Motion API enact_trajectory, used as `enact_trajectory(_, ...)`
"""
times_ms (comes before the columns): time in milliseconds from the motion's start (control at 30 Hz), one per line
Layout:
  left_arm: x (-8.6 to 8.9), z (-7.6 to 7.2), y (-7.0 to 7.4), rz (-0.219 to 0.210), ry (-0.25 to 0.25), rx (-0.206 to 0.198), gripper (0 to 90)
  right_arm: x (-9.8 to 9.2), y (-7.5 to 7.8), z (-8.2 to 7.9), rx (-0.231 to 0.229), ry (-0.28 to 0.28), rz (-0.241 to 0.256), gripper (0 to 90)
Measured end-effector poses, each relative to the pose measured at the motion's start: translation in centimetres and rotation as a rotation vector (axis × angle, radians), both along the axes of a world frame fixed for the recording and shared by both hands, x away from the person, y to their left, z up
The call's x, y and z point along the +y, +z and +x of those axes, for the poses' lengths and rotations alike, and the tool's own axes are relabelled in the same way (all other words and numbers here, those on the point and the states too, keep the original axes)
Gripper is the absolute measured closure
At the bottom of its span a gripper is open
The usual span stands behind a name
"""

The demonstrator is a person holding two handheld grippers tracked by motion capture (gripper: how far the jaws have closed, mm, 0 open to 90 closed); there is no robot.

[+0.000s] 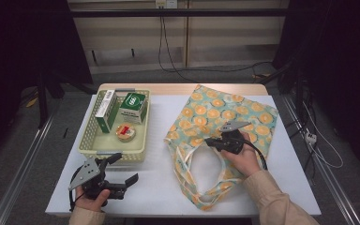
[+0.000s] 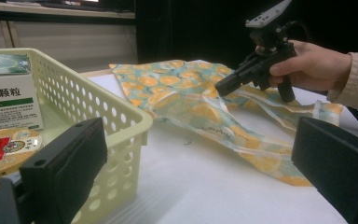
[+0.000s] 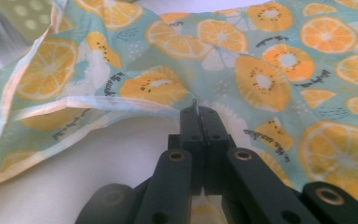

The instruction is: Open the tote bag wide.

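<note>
A fabric tote bag (image 1: 225, 112) printed with orange slices lies on the white table, its handles (image 1: 201, 173) looped toward the front edge. My right gripper (image 1: 209, 140) is shut on the edge of the bag's mouth (image 3: 168, 108), pinching a thin layer of cloth (image 3: 196, 111) between its jaws. The same gripper (image 2: 223, 86) shows lifting the bag's top layer (image 2: 186, 88) slightly off the table. My left gripper (image 1: 126, 169) rests low at the front left beside the basket, jaws wide apart and holding nothing (image 2: 200, 163).
A pale yellow perforated basket (image 1: 90, 140) at the left holds a tall green and white box (image 1: 107, 110), a green box (image 1: 133, 108) and a round tin (image 1: 126, 131). Bare white table (image 1: 154, 187) lies between the basket and the bag.
</note>
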State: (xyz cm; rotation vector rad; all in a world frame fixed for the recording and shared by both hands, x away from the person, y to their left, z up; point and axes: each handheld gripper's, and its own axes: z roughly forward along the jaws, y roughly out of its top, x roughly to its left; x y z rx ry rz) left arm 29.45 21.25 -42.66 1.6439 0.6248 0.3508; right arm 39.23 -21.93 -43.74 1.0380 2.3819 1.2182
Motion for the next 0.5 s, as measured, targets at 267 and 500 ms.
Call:
enact_trajectory(267,-0.09,0.00,-0.06,0.002,0.001,0.002,3.0,-0.28,-0.33,0.14,0.009,0.010,0.001,90.0)
enact_trajectory(500,-0.08,0.01,-0.07,0.003,0.001,0.002,3.0,0.12,-0.15,-0.70,-0.006,0.018,-0.013,90.0)
